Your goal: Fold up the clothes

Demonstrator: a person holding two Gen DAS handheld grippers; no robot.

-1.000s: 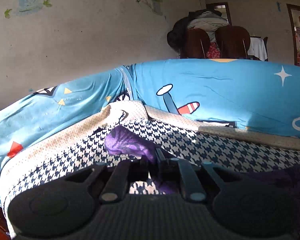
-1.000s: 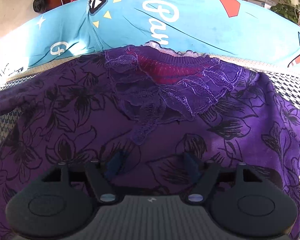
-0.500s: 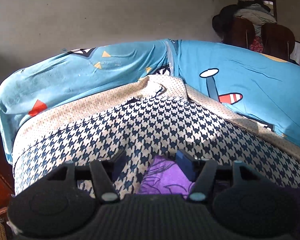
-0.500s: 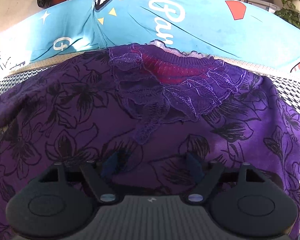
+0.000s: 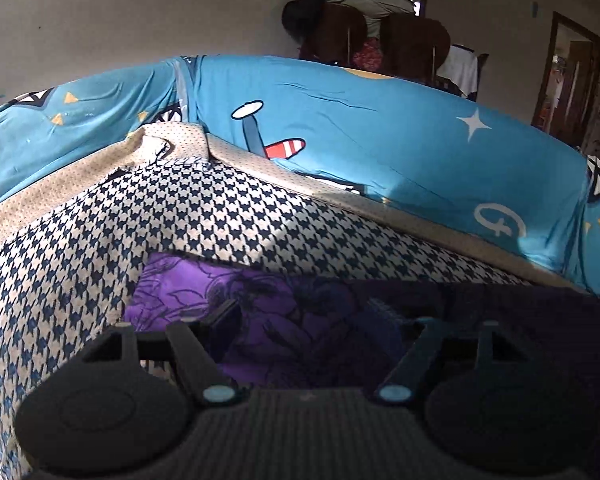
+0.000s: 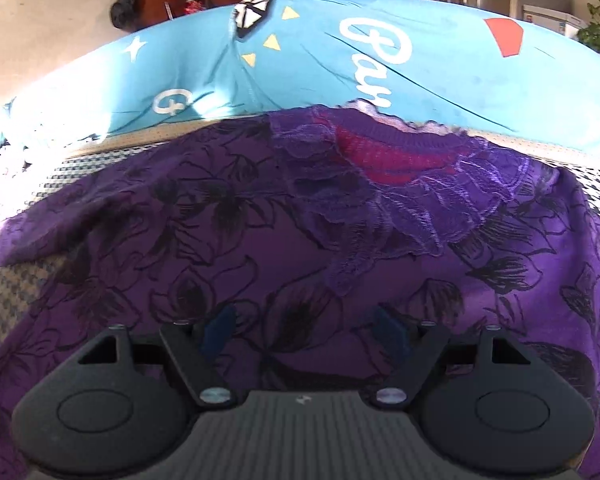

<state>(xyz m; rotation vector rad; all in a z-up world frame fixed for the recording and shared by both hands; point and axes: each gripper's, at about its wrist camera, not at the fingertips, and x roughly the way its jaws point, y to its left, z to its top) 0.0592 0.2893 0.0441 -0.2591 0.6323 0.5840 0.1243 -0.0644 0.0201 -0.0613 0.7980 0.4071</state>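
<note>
Lying across lower frame: purple floral garment (image 6: 228, 248) on houndstooth cover (image 5: 204, 216). Left tool (image 5: 304, 320) spread wide, gripping nothing; right tool (image 6: 304, 326) likewise, both low over the fabric.

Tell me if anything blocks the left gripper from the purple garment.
Nothing visible does. The left gripper is open directly over the purple garment, which lies on the houndstooth cover.

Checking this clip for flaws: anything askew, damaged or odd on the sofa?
Nothing is damaged or spilled. The purple top lies rumpled, not flat, on the houndstooth cover, its lace collar creased to one side. Both tongs, left and right, are open over it.
</note>
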